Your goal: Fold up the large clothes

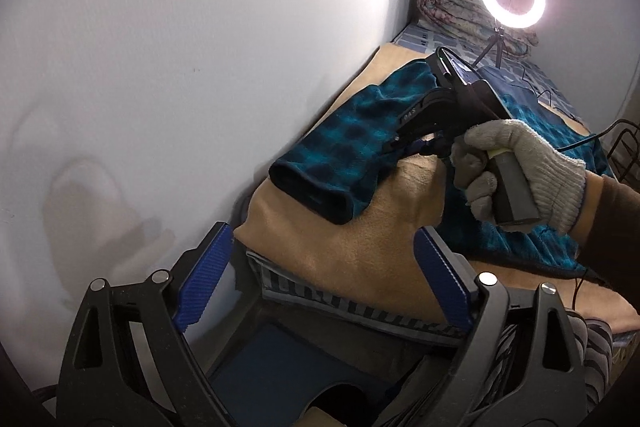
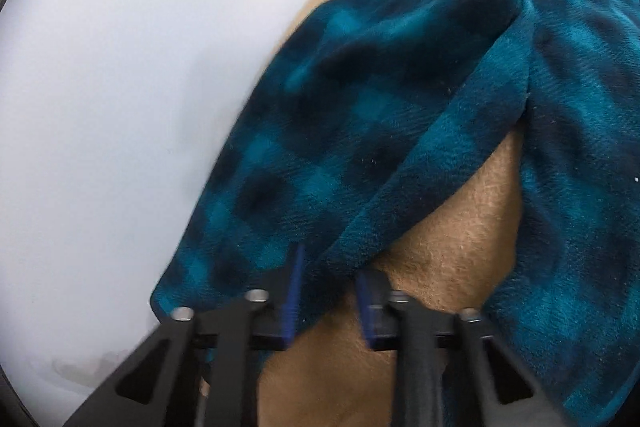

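Hand-held gripper (image 2: 326,301) at sleeve (image 2: 340,131) edge

Teal-and-black checked fleece garment (image 1: 352,147), spread on tan blanket, sleeve extended toward wall

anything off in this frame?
Nothing damaged or spilled. The plaid garment lies unfolded on the tan blanket, its sleeve stretched towards the wall; the right gripper grips the sleeve's edge.
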